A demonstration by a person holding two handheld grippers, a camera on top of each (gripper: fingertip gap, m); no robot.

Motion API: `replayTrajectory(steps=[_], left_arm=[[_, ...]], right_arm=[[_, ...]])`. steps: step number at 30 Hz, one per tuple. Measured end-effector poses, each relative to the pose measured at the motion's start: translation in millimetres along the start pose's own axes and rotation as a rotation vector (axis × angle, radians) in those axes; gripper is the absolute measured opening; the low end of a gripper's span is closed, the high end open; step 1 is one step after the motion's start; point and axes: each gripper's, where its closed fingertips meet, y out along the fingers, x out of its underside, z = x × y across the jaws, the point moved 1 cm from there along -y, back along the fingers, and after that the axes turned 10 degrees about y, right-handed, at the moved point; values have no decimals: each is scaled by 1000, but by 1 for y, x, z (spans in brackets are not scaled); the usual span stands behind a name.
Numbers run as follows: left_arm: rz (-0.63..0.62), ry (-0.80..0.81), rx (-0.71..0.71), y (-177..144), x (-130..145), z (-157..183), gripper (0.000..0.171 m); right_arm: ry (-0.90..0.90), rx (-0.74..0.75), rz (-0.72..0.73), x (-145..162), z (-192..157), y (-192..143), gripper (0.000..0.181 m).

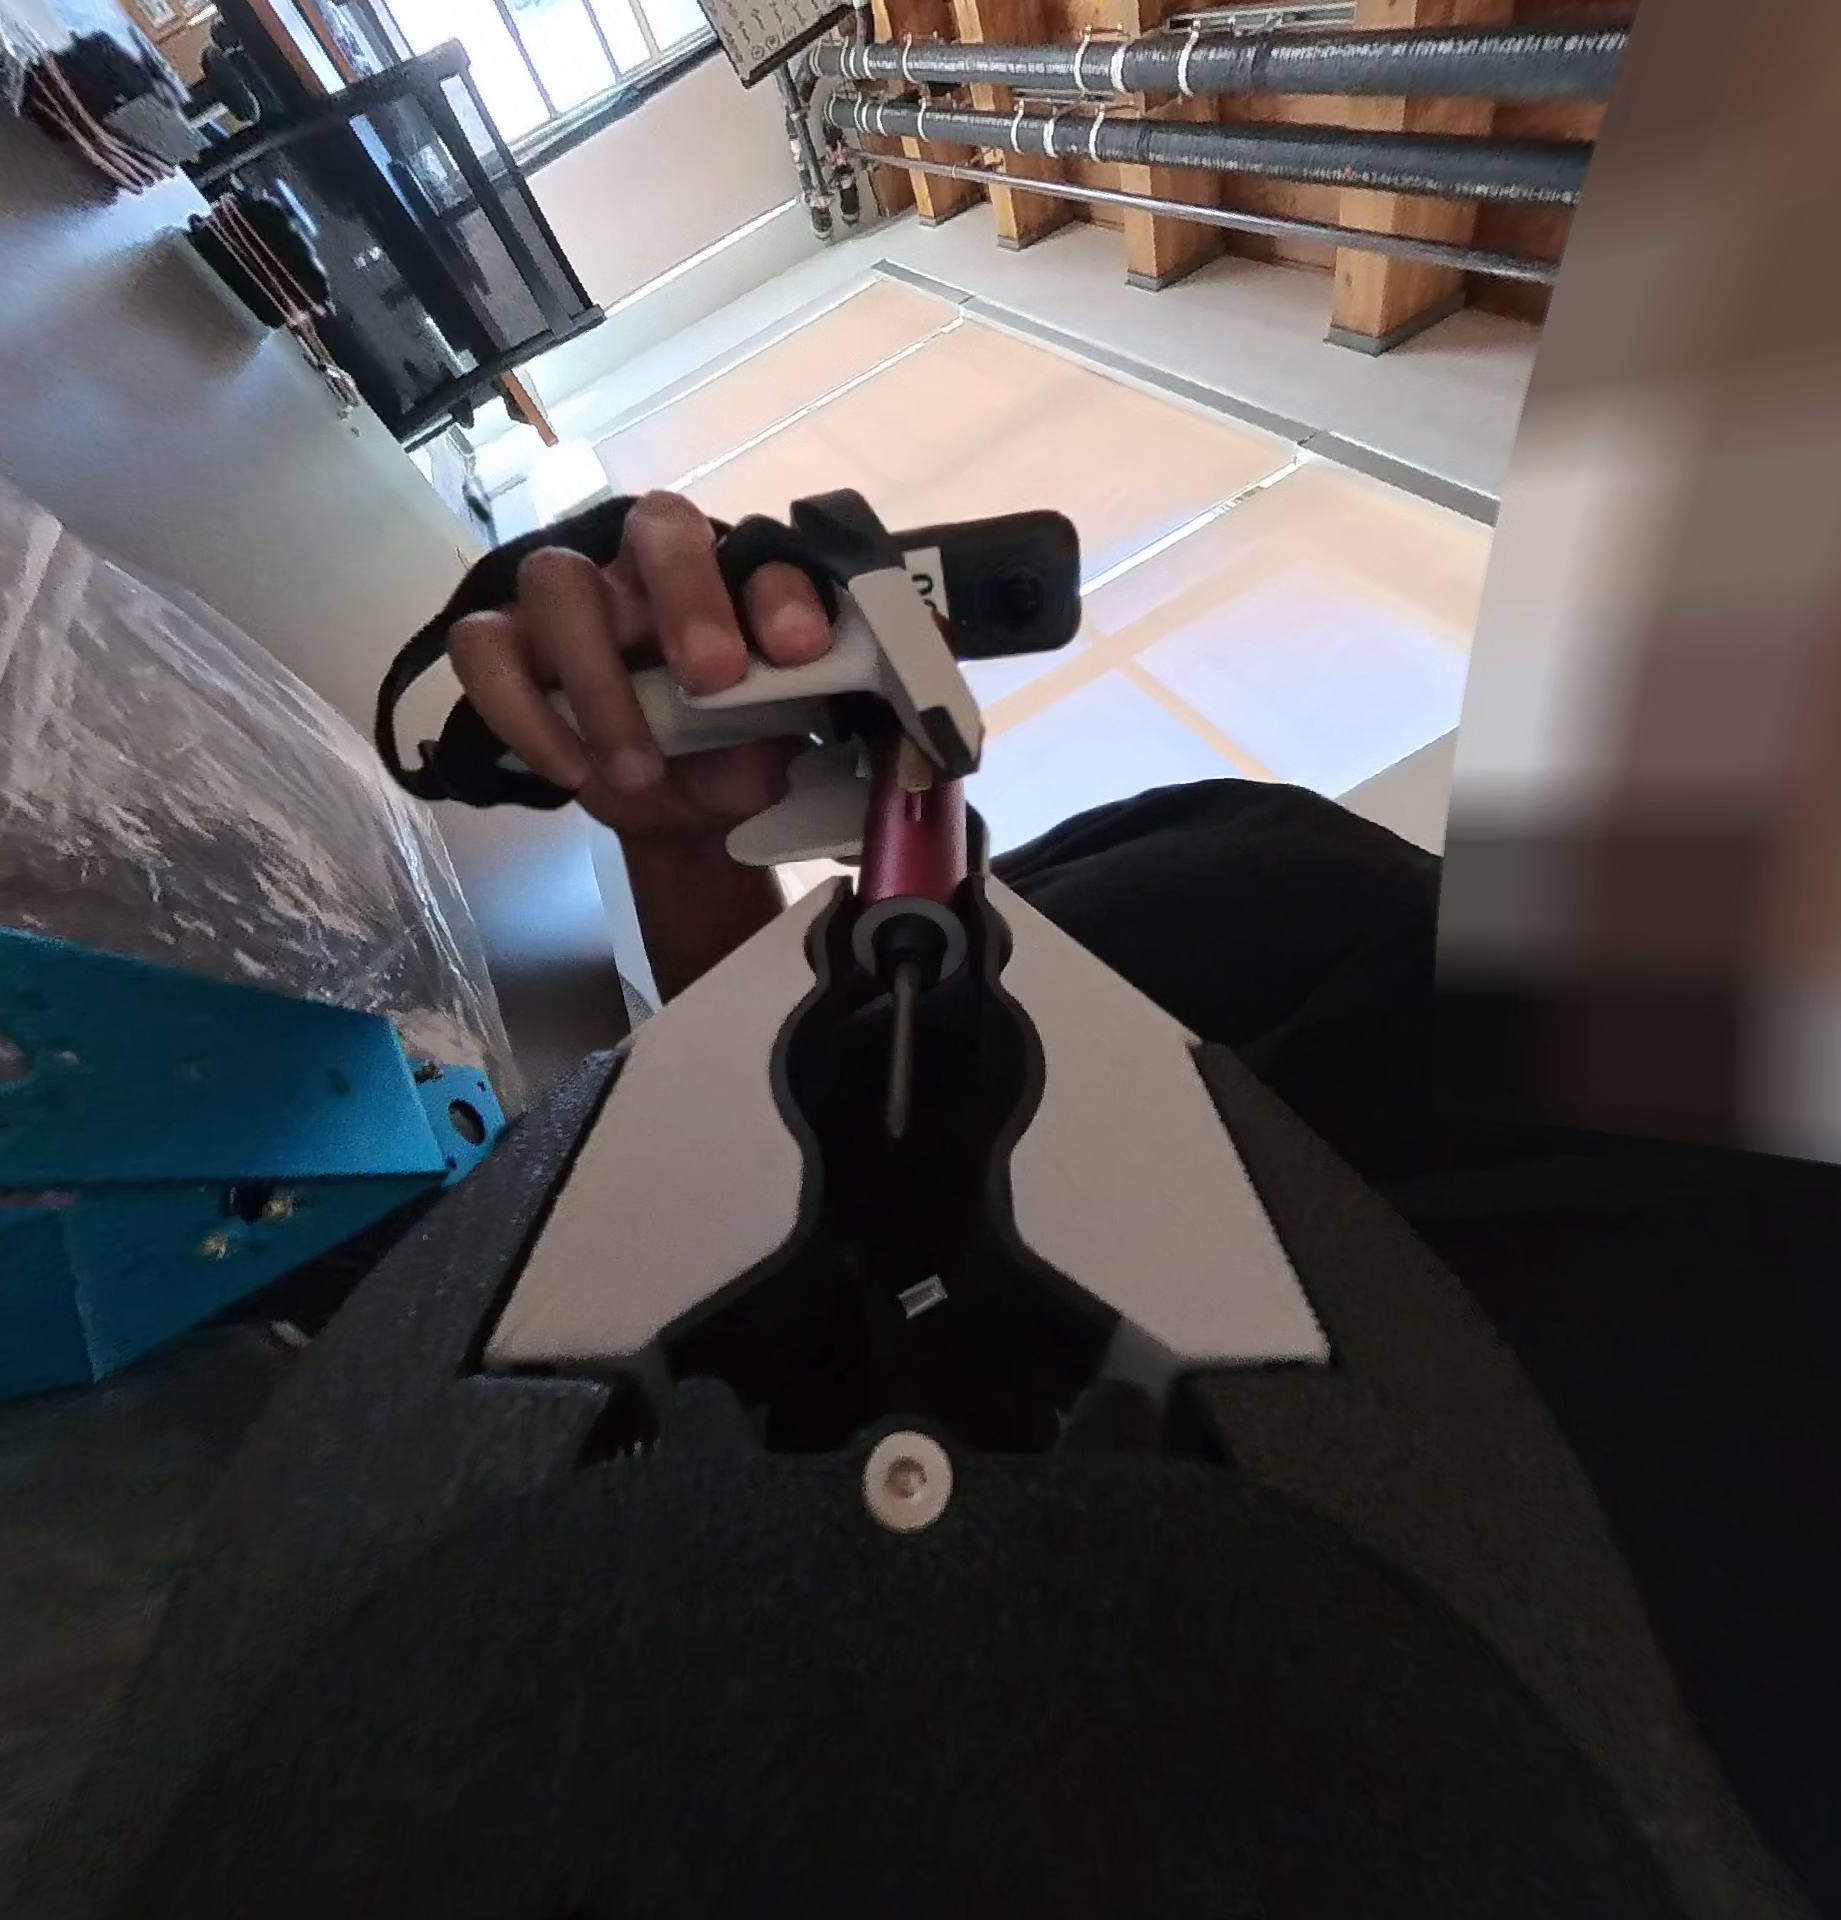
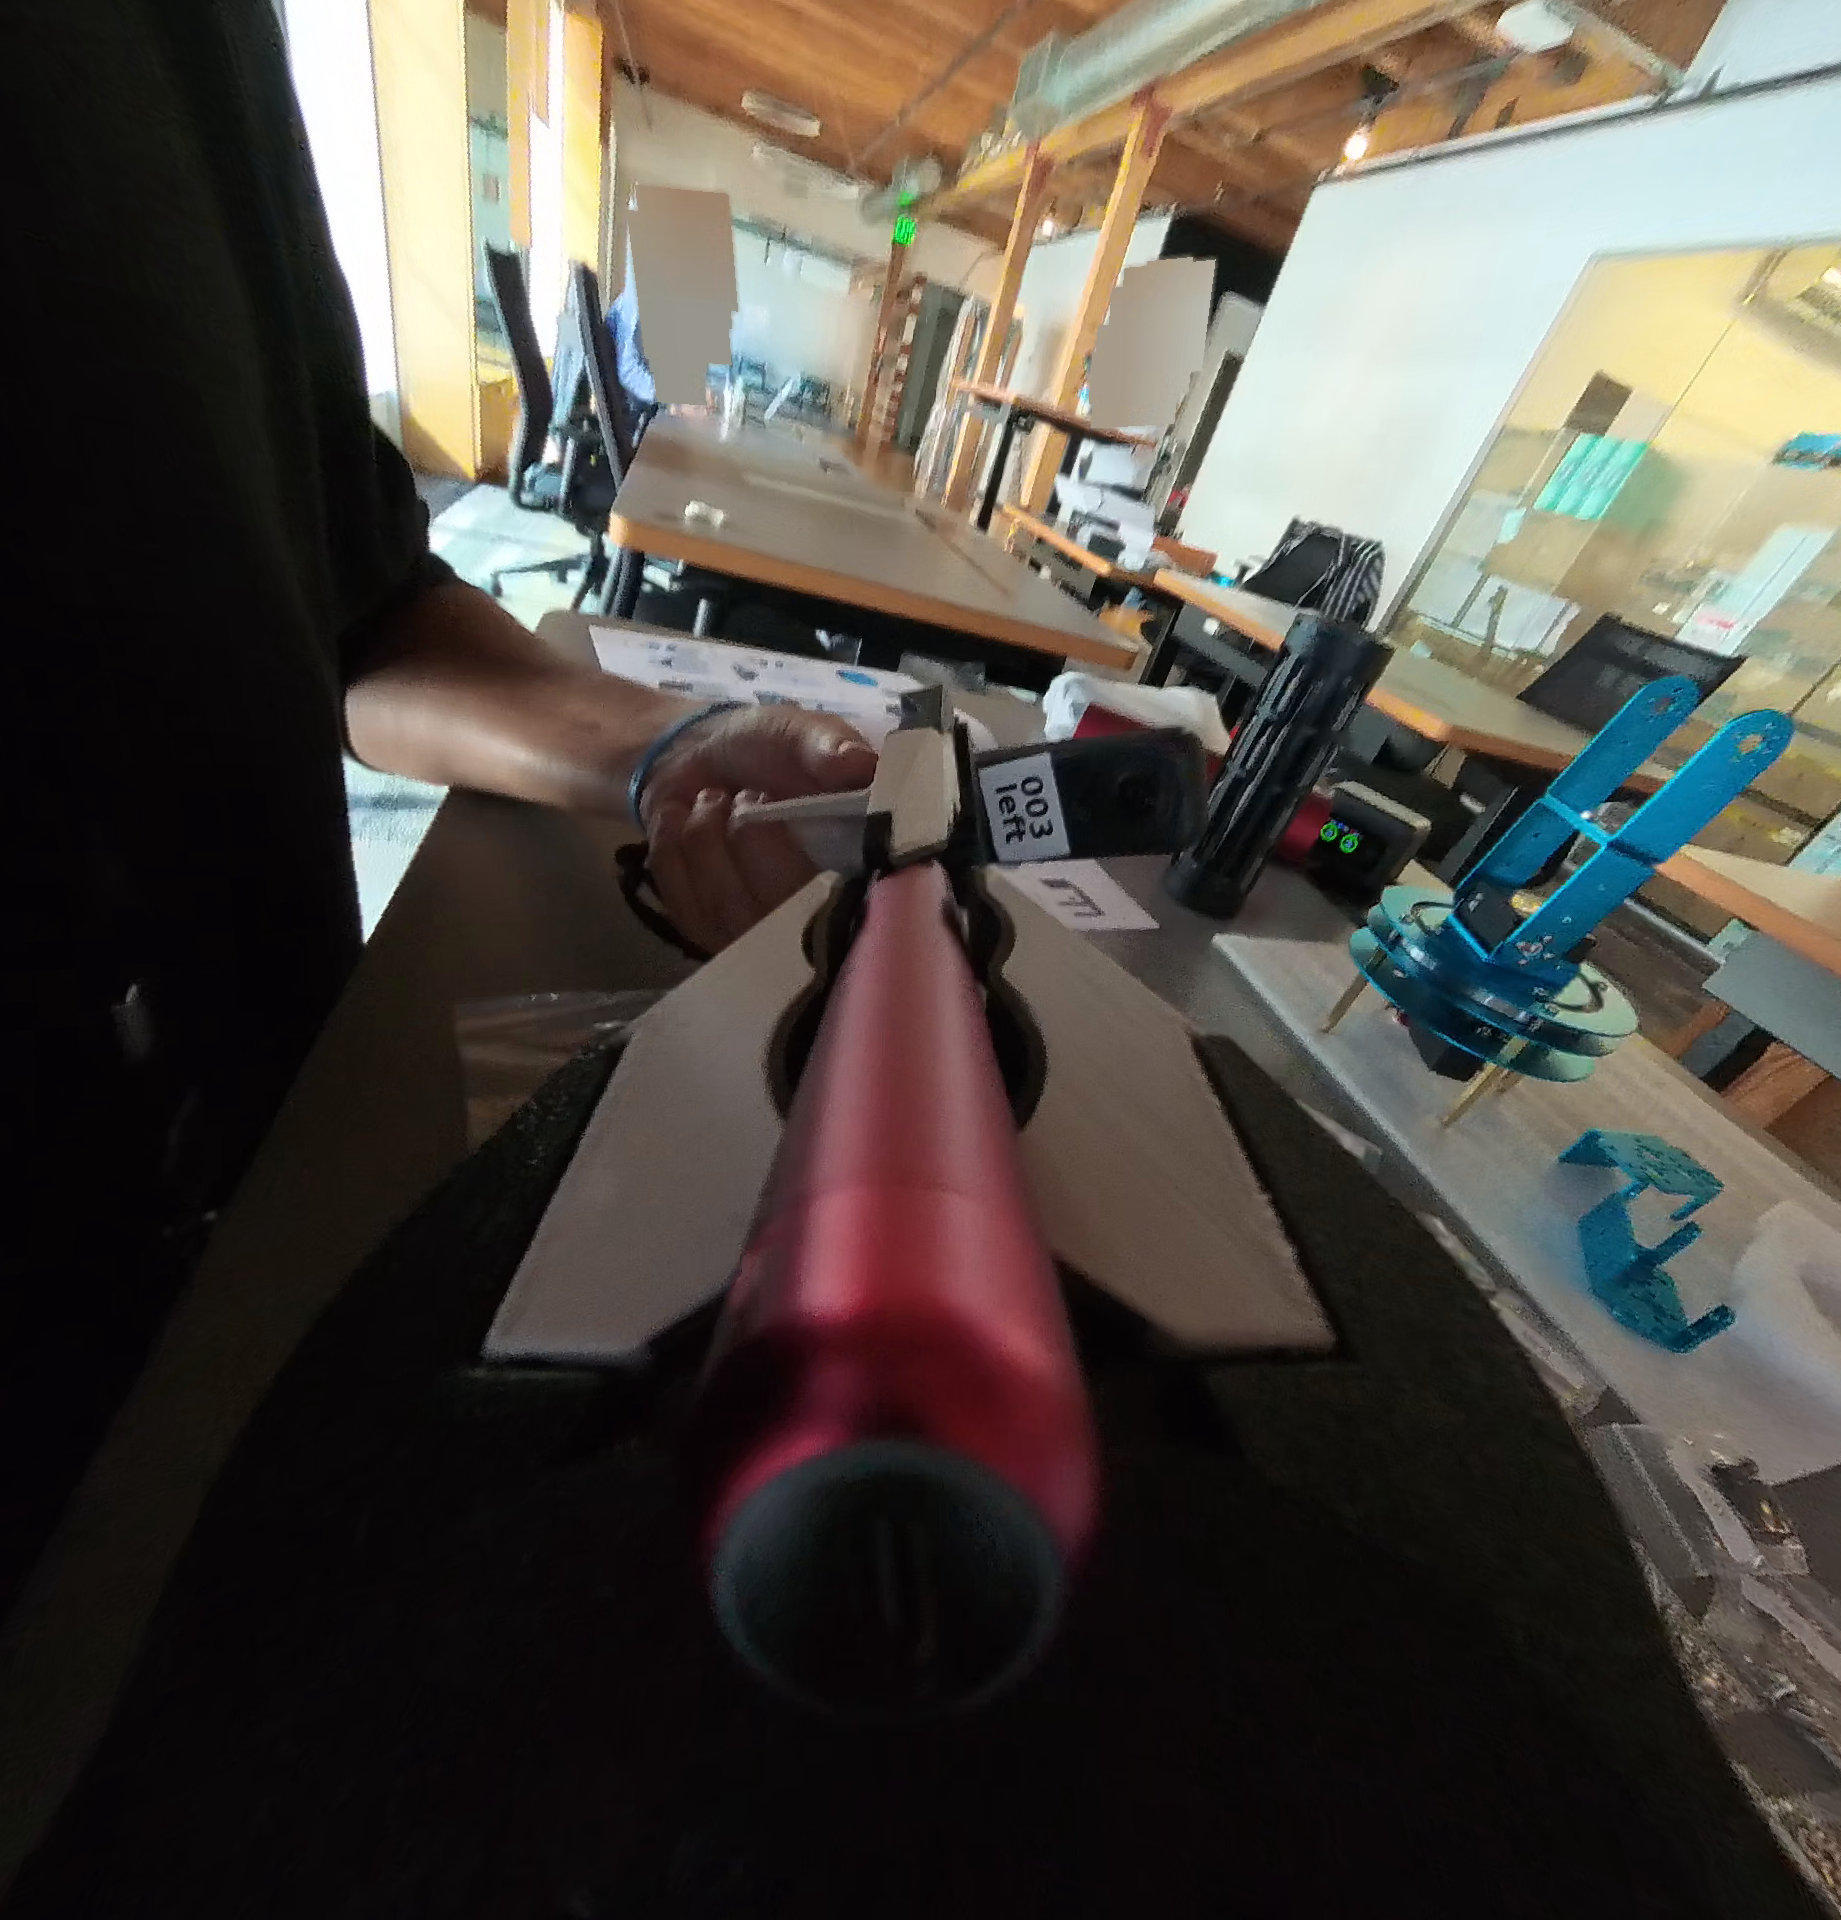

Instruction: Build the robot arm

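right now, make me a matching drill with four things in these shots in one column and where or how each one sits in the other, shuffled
Things:
1. red screwdriver
2. blue disc base
3. black cylinder
4. loose blue bracket

Place or state:
a. standing on end on the table
b. lying on its own, nearer the right wrist camera than the disc base
c. raised on thin brass legs
d. gripped by the left gripper and the right gripper

Pairs: 1-d, 2-c, 3-a, 4-b

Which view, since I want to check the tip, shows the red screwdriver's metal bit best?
The left wrist view: the red screwdriver points its dark bit toward that camera, inside the left gripper. The right wrist view shows only the handle and its black end cap; the bit is hidden.
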Motion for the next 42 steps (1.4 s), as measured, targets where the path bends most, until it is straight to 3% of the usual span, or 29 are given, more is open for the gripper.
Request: replayTrajectory(steps=[7,31,33,36,38,42], left_arm=[[-2,-4,-9,-4,-1,3,20],[27,43,0,-5,-7,5,21],[16,116,-59,-8,-10,2,24],[-2,276,-231,-28,-24,-8,47],[-16,408,-349,-44,-34,-11,49],[-230,605,-554,-64,-21,-29,53]], right_arm=[[-46,5,-77,10,2,12,22],[-11,44,-111,7,6,15,22],[0,44,-121,10,6,13,21],[14,71,-152,17,7,5,21],[32,105,-171,22,8,-4,22],[139,114,-259,37,1,-20,22]])
